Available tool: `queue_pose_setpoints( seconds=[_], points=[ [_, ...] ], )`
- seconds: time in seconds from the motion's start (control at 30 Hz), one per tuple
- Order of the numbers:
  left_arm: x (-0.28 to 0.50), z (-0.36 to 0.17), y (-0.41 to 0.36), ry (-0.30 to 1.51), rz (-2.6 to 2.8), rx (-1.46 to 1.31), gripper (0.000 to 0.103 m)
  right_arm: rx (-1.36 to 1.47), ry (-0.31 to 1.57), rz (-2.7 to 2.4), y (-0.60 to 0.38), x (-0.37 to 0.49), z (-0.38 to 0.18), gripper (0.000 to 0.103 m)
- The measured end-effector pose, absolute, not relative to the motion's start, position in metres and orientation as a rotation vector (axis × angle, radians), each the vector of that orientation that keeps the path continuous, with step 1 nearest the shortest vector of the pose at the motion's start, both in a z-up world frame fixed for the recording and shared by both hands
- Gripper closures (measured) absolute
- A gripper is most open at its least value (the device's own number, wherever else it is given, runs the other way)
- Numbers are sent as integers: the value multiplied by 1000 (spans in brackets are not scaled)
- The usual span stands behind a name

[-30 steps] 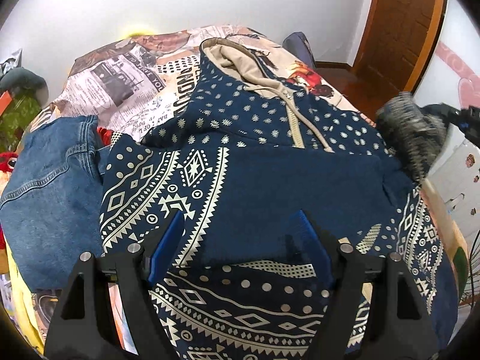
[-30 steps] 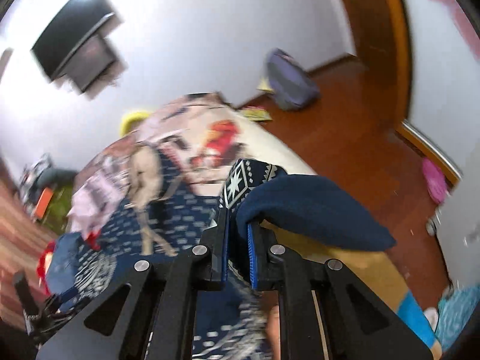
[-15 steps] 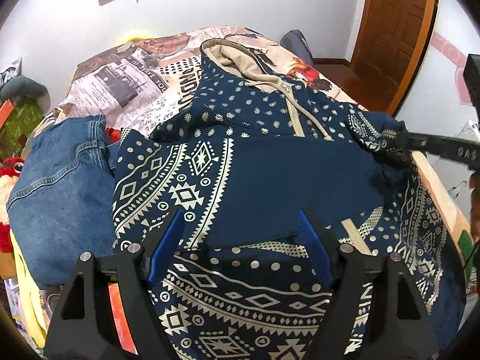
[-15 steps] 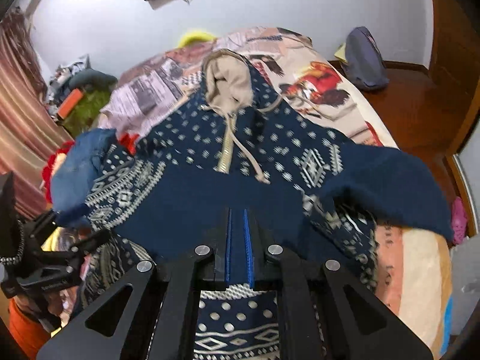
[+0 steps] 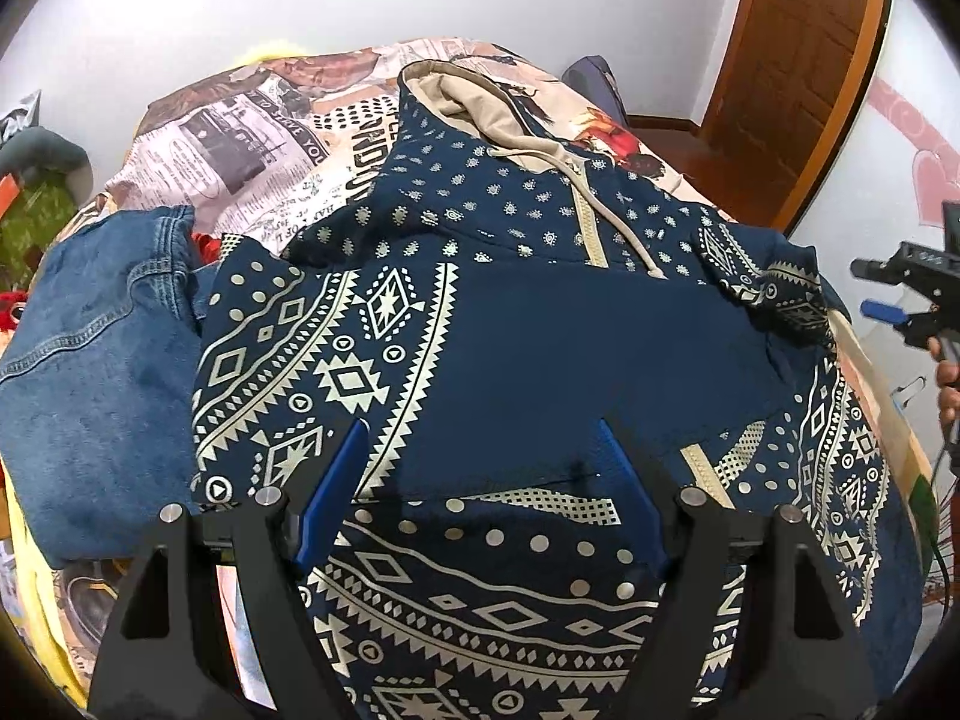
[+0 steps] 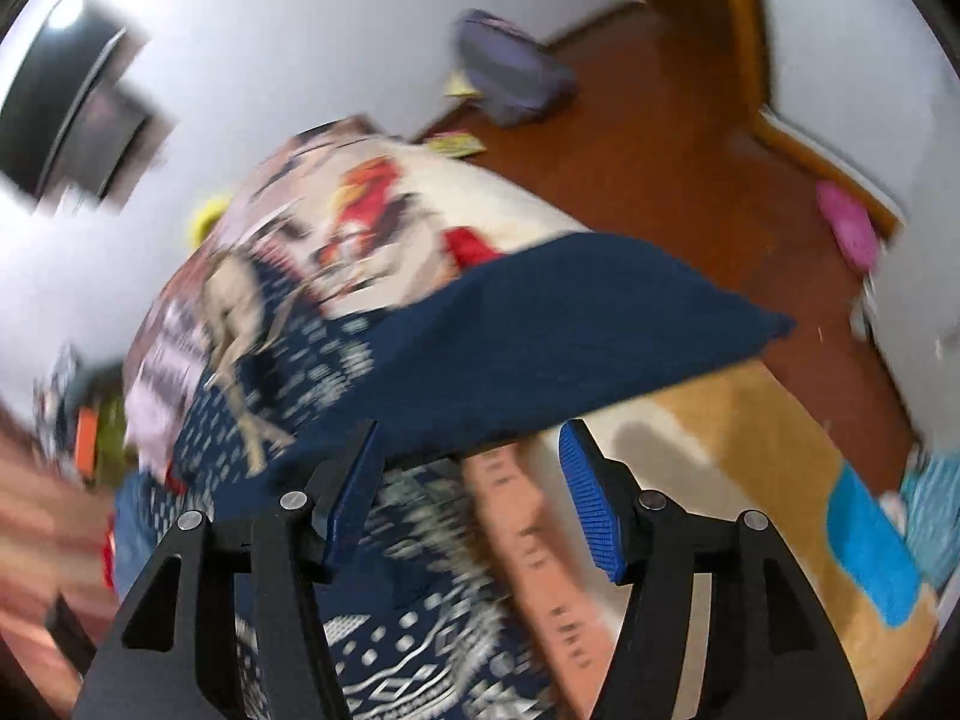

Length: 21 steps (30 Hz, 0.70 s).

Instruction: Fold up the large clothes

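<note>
Your left gripper (image 5: pixel 480 450): jaws apart above the patterned hoodie (image 5: pixel 540 360). Your right gripper (image 6: pixel 471 444): jaws apart, holding nothing.

A denim garment (image 5: pixel 90 372) lies on the newsprint-patterned bedspread (image 5: pixel 252 144) (a wooden door (image 5: pixel 798 60) stands beyond).

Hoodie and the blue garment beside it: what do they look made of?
Hoodie: soft matte navy knit, probably fleece or sweatshirt cotton, with a cream printed pattern, beige hood lining and a cream drawstring. It drapes limply and lacks sheen. Blue garment: apparently denim, shown by its mottled faded weave and lighter stitched seams.
</note>
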<state>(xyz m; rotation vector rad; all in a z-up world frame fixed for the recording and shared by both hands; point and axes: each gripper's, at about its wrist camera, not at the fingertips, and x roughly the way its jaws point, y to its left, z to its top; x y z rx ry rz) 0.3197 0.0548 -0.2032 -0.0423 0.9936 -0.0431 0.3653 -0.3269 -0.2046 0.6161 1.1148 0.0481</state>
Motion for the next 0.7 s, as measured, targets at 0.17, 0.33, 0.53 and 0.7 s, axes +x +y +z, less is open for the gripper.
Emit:
queue_pose_setpoints(
  seconds=[0.17, 0.33, 0.53, 0.7],
  points=[
    [324, -209, 54, 1006, -47, -44, 27, 730, 1147, 19, -337, 377, -234, 47],
    [328, -217, 56, 1027, -40, -63, 27, 722, 1100, -41, -333, 388, -244, 46],
    [324, -221, 59, 1035, -34, -70, 27, 525, 1059, -119, -322, 399, -233, 91],
    [317, -216, 62, 1025, -25, -58, 27, 399, 948, -58, -298, 388, -184, 97]
  ],
)
